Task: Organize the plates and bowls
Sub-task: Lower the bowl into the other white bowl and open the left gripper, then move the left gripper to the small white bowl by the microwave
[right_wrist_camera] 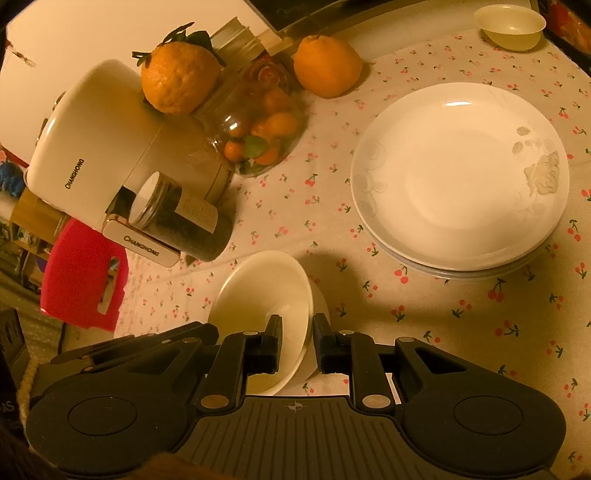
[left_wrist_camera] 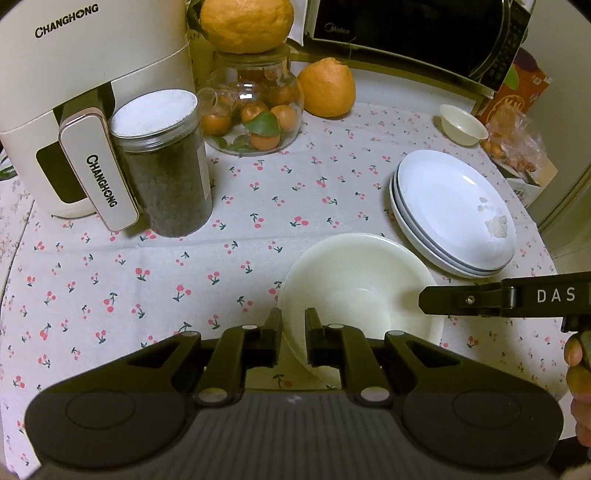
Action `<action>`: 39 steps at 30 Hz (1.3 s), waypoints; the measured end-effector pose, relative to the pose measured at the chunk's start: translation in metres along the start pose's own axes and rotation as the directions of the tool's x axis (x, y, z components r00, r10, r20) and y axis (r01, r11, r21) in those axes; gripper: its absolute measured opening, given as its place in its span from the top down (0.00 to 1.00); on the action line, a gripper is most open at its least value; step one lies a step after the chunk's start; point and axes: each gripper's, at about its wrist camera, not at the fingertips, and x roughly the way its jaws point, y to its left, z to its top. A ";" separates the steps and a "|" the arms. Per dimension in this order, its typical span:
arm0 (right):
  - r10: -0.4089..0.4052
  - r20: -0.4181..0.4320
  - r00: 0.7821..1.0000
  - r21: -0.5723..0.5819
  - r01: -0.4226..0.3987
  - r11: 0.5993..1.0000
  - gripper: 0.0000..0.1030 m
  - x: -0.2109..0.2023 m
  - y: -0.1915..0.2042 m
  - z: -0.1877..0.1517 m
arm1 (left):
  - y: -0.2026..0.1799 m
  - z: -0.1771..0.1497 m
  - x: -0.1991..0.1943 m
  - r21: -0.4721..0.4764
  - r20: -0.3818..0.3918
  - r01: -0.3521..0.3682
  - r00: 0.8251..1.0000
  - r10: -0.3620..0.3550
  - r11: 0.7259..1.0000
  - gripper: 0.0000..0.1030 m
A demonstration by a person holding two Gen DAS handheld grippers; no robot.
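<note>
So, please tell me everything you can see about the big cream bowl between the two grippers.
The big cream bowl looks like smooth glazed ceramic, round, empty and clean inside. It is tilted in the right wrist view. The left gripper has its fingers on either side of one rim, the right gripper on the opposite rim. It sits near the cherry-print tablecloth, beside the stack of white plates, not touching them.

Brand names showing on the appliances and one gripper.

"CHANGHONG" is sitting on the white air fryer (left_wrist_camera: 74,74), up on its body and again down its handle (left_wrist_camera: 99,177). "Midea" is glinting faintly on the black microwave (left_wrist_camera: 406,33). "DAS" is reading white on the right gripper (left_wrist_camera: 480,299). The dark jar (right_wrist_camera: 184,221) is wearing a label too small to read.
</note>
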 end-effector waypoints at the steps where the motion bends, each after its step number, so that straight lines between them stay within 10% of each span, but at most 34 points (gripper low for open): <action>1: -0.001 0.000 1.000 0.003 0.001 1.000 0.81 0.000 0.000 0.001 | 0.000 0.000 0.000 -0.002 -0.001 0.002 1.000 -0.002 1.000 0.88; 14: 0.007 -0.018 1.000 0.049 -0.006 0.999 0.69 -0.004 -0.008 0.005 | 0.001 0.002 0.002 -0.040 -0.012 0.037 0.999 -0.038 0.998 0.72; 30: 0.022 0.024 0.999 0.077 -0.024 0.997 0.29 -0.029 -0.029 0.015 | -0.018 0.013 0.003 -0.054 0.012 0.056 0.998 -0.055 0.997 0.16; 39: 0.014 0.054 0.998 0.103 -0.020 0.994 0.19 -0.048 -0.048 0.019 | -0.040 0.022 0.006 -0.049 0.034 0.055 0.998 -0.053 0.997 0.06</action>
